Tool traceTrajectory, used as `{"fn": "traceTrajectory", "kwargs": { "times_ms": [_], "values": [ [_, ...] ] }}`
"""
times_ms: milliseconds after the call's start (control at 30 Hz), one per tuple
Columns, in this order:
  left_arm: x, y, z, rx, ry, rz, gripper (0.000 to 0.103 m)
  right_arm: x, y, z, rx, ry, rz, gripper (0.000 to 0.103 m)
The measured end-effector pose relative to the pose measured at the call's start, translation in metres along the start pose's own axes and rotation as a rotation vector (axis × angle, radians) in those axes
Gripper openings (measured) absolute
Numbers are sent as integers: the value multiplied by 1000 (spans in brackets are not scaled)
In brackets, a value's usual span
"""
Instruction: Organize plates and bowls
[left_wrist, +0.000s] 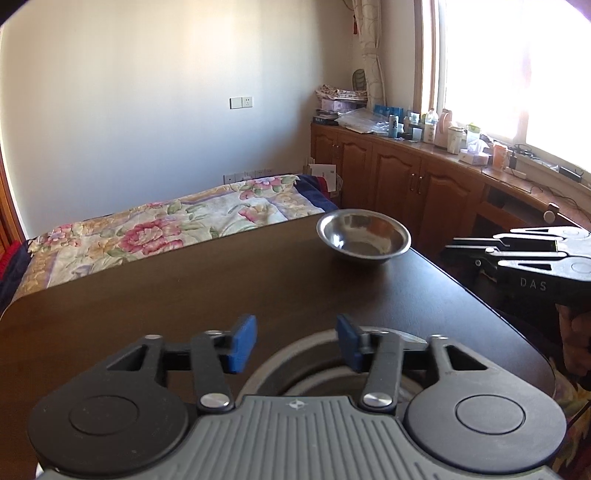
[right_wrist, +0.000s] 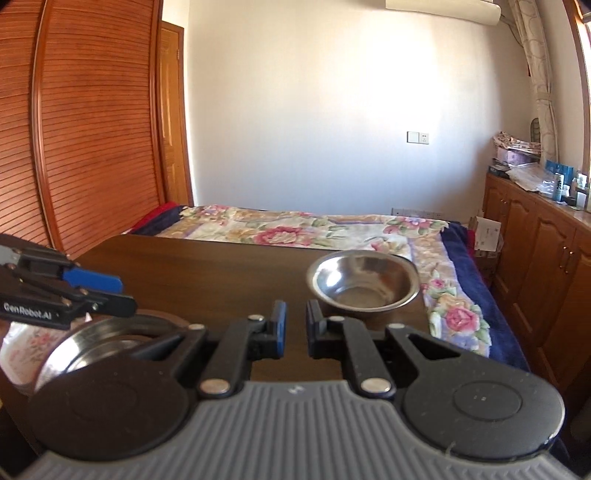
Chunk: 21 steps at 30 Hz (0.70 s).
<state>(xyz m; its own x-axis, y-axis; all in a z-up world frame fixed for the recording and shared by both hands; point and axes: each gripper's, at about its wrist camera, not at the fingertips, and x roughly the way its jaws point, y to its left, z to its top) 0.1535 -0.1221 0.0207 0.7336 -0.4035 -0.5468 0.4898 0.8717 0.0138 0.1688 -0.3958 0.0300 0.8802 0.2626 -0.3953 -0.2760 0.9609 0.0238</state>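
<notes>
Two sets of blue-padded fingers hover over a dark bench: the left gripper (left_wrist: 293, 345) stands apart and empty above a steel plate (left_wrist: 295, 354) at the near edge, while the right gripper (right_wrist: 295, 328), nearly together and holding nothing, points toward a steel bowl (right_wrist: 364, 282) alone near the far corner beside the bed (right_wrist: 295, 229). Fetching that bowl well likely means spreading the right fingers first, pinching one rim wall squarely, lifting level, and setting it gently on the plate.

Black tongs (left_wrist: 295, 345), blue pads (left_wrist: 242, 345), silver screws.
</notes>
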Motion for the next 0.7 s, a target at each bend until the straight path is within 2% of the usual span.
{"fn": "traceTrajectory", "kwargs": {
  "times_ms": [33,100,133,200,300,400,433,700],
  "values": [
    [2,0,4,5,-6,1,70,2,-3,0,3,1,-2,15],
    [7,2,12,14,-19,7,77,6,-9,1,9,1,-9,19],
    [10,2,17,17,-22,9,79,8,-13,2,14,0,-12,34],
    [16,2,26,20,-25,13,84,13,-20,3,21,-6,-24,55],
    [26,2,39,27,-34,17,89,20,-29,6,19,-7,-44,60],
    [35,1,51,44,-49,24,94,28,-37,8,23,-13,-52,74],
    [37,0,54,46,-56,29,95,31,-39,8,20,-11,-52,81],
    [71,-6,71,66,-49,-2,95,47,-55,11,25,-30,-99,103]
  ]
}}
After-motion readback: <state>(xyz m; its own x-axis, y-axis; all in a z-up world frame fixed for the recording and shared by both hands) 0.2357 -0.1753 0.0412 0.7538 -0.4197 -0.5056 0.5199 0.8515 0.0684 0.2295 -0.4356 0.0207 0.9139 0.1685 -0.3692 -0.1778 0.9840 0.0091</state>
